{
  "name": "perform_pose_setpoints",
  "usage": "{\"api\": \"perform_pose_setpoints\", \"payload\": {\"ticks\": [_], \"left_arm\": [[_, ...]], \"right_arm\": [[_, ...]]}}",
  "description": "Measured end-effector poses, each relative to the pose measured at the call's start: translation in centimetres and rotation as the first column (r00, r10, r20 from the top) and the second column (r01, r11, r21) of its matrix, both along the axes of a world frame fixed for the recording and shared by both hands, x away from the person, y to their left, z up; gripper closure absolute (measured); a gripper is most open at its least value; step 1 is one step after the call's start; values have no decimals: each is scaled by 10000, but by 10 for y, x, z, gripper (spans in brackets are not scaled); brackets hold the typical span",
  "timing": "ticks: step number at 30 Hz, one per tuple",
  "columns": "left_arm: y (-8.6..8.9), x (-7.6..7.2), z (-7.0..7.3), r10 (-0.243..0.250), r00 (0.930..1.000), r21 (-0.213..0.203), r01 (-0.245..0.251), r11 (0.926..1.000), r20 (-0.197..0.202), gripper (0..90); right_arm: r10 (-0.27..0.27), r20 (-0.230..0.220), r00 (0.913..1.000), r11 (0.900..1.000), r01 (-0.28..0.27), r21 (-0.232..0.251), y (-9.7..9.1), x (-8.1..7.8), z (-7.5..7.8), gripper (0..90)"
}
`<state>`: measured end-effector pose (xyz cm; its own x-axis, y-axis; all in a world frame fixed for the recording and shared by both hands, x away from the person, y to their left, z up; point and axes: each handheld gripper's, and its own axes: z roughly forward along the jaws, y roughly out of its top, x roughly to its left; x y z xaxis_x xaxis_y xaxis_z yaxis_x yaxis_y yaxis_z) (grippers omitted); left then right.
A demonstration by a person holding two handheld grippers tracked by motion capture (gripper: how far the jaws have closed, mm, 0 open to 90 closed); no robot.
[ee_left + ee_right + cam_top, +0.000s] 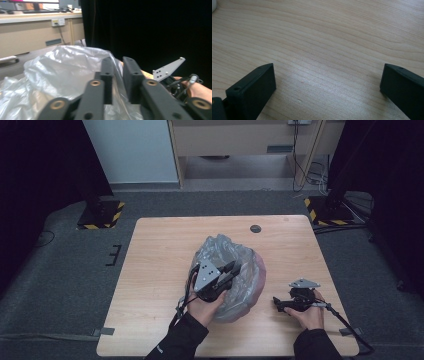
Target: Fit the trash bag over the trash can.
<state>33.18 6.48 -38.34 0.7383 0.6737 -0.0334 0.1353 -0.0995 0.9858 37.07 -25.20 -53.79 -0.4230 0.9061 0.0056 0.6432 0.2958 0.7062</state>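
One set of tongs is at work: the left tongs (227, 271) are clenched on a fold of the crumpled grey plastic bag (240, 270), which sits just right of the middle of the table (160, 270), while the right tongs (280, 304) rest released and empty on bare wood near the front right edge. Judging by the loose, bunched film, the bag has only been gripped and its handling mostly remains. Open wood surrounds it, widest at left and behind.
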Motion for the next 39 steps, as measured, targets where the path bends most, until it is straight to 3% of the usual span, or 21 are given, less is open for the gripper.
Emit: {"api": "perform_pose_setpoints", "payload": {"ticks": [3, 6, 10, 16, 18, 23, 25, 28, 33, 34, 36, 39], "left_arm": [[-1, -1, 0, -364, 9993, -323, 367, 9988, 78, 646], [-1, 0, 0, -638, 9978, -696, 647, 9955, 154, 506], [4, 1, 2, -517, 9985, -850, 531, 9950, 188, 408], [37, 0, 7, 122, 9995, -1243, -86, 9922, 279, 361], [52, 0, 8, 365, 9992, -1462, -336, 9887, 170, 350], [91, 0, 4, 1193, 9929, -1552, -1179, 9808, -5, 337], [103, 1, 0, 1568, 9876, -1432, -1556, 9774, -35, 331], [123, 7, -11, 2230, 9745, -1175, -2245, 9674, -263, 327], [139, 19, -32, 2944, 9527, -622, -2991, 9522, -750, 324], [139, 19, -32, 2944, 9527, -622, -2991, 9522, -750, 327], [142, 24, -43, 3138, 9454, -219, -3168, 9482, -875, 329], [146, 24, -51, 3195, 9439, 149, -3194, 9475, -835, 329]], "right_arm": [[-93, 33, 10000, 9999, 92, 63, 0, 0, 0, 35], [-155, 272, 9995, 9996, 149, 223, -1, -1, 2, 170], [-221, 189, 9996, 9985, 212, 495, -2, -2, 5, 286], [-487, 921, 9946, 9953, 406, 874, -6, -4, 15, 357], [-605, 1274, 9900, 9942, 483, 965, -7, -4, 19, 378], [-910, 1960, 9764, 9902, 677, 1225, -9, -5, 29, 395], [-980, 2162, 9714, 9893, 715, 1274, -9, -5, 32, 398], [-1163, 2503, 9612, 9858, 810, 1468, -8, -5, 39, 399], [-1383, 3050, 9422, 9814, 891, 1700, -6, -5, 53, 405], [-1383, 3050, 9422, 9814, 891, 1700, -6, -5, 53, 405], [-1409, 3277, 9342, 9796, 835, 1830, -3, -5, 59, 406], [-1382, 3494, 9267, 9781, 723, 1952, -1, -6, 64, 406]]}}
